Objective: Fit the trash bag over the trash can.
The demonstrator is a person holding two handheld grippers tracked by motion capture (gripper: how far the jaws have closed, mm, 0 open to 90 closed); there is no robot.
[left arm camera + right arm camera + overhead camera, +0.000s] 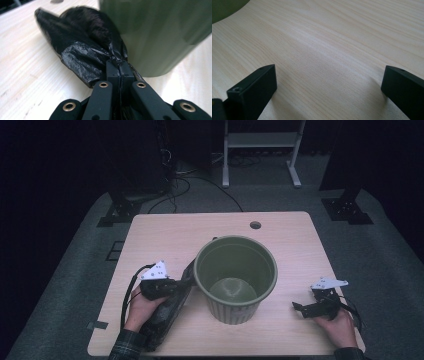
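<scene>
While the left gripper [176,285] clamps its jaws on a black plastic bag [82,55], the bag lies on the table [165,232] against the left side of the green bin [235,277]. Right gripper [300,309]: jaws spread wide, nothing between, low over bare wood right of the bin.

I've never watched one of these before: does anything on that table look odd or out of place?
Nothing spilled or broken. The black plastic bag lies crumpled on the table beside the green bin, not lining it; the left gripper pinches its edge.
</scene>
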